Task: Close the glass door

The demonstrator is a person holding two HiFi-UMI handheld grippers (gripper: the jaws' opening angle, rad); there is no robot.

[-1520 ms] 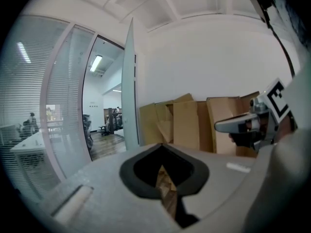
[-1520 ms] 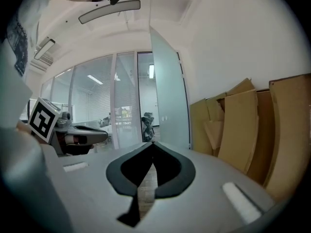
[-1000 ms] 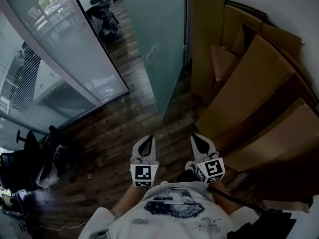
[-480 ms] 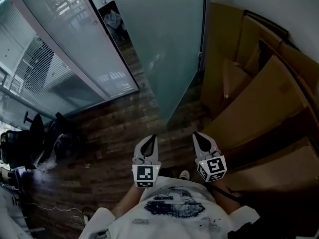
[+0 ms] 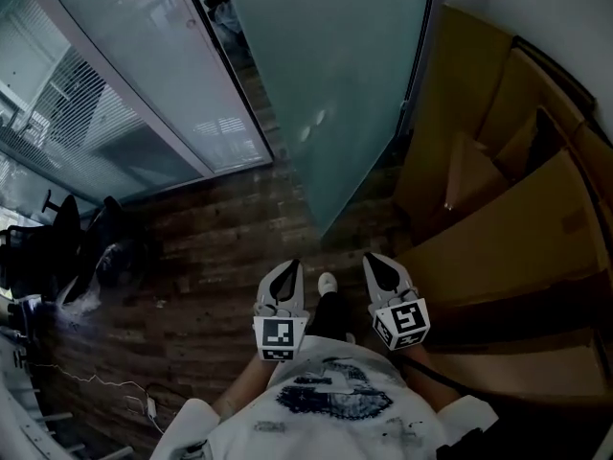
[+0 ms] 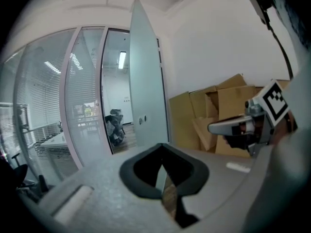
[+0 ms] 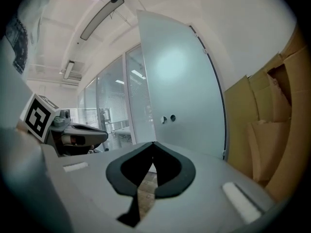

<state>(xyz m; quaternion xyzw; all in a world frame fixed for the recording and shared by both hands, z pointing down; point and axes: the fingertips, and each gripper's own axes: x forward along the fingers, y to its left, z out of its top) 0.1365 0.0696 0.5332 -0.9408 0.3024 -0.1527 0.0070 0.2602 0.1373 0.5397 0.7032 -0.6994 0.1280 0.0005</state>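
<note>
The frosted glass door (image 5: 335, 94) stands open ahead, its free edge turned toward the person. On its left is the clear glass partition wall (image 5: 124, 94), and flattened brown cardboard boxes (image 5: 517, 218) crowd the corner just beside its hinged side. Dark wood plank floor (image 5: 220, 247) lies below. The grey left gripper (image 5: 286, 267) and grey right gripper (image 5: 374, 260) are both closed and empty, well short of the door. Since a second ago the door looms nearer, and a pale shoe (image 5: 327, 283) shows between the grippers.
</note>
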